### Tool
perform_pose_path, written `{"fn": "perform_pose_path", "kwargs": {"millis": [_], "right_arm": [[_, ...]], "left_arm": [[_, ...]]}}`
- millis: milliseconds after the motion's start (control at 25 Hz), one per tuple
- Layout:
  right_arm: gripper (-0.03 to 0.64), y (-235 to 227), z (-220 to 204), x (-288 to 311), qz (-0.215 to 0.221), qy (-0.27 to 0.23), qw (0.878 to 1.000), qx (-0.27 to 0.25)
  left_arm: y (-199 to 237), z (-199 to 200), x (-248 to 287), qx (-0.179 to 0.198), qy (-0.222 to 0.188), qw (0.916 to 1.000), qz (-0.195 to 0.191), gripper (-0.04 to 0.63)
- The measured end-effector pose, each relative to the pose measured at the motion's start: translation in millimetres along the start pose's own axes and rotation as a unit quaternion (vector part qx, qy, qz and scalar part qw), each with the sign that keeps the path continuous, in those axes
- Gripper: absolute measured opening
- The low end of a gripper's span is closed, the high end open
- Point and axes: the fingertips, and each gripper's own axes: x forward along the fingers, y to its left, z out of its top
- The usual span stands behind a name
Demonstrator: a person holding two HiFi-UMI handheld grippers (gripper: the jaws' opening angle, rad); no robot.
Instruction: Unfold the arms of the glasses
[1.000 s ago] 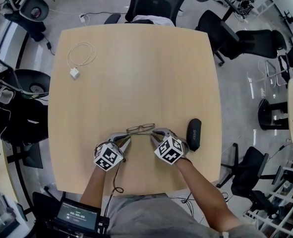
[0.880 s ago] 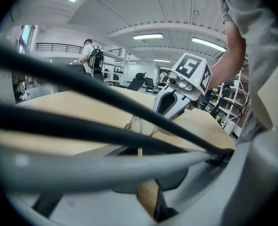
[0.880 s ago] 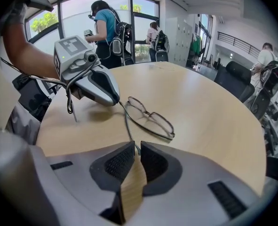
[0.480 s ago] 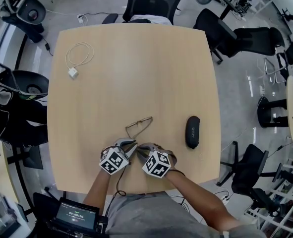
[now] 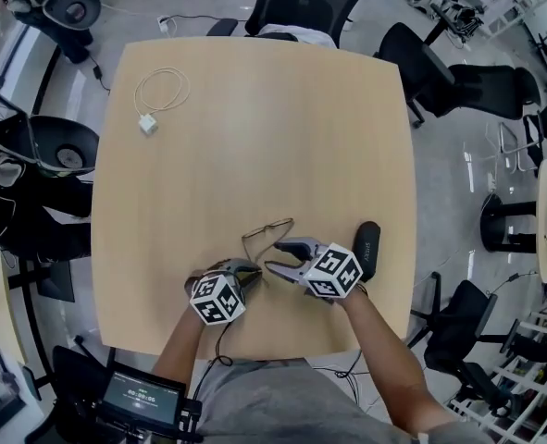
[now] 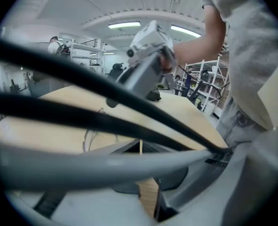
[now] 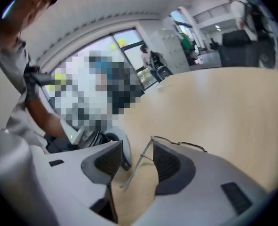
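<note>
The thin wire-framed glasses lie on the wooden table near its front edge, one arm swung out from the frame. My left gripper is at the glasses' near left end, its jaws closed together on the glasses. My right gripper hovers just right of it, and its jaws are opening. In the right gripper view the loose arm runs between the spread pads without being pressed. Black cables cross most of the left gripper view.
A black glasses case lies right of my right gripper, also visible in the left gripper view. A white cable with a charger lies at the table's far left. Office chairs surround the table.
The right gripper, shut on a glasses arm earlier, has opened and lifted away to the right. The glasses went from folded flat to a V shape. The left gripper drifted slightly right.
</note>
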Motion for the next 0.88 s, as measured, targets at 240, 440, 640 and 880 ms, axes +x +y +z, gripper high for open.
{"fn": "perform_pose_path", "kwargs": {"millis": [240, 440, 640, 880], "right_arm": [[0.034, -37, -22, 43, -0.059, 0.075, 0.992, 0.079], [0.026, -36, -46, 62, -0.099, 0.157, 0.981, 0.056], [0.026, -33, -66, 44, -0.100, 0.224, 0.969, 0.018], [0.026, -40, -84, 25, -0.112, 0.285, 0.950, -0.057]], "left_arm": [[-26, 1, 20, 0.050, 0.028, 0.9973, -0.046, 0.009], [-29, -10, 29, 0.039, 0.066, 0.9944, -0.073, 0.009], [-18, -20, 20, -0.009, 0.067, 0.9946, -0.078, 0.009], [3, -23, 11, -0.053, 0.052, 0.9951, -0.066, 0.009]]}}
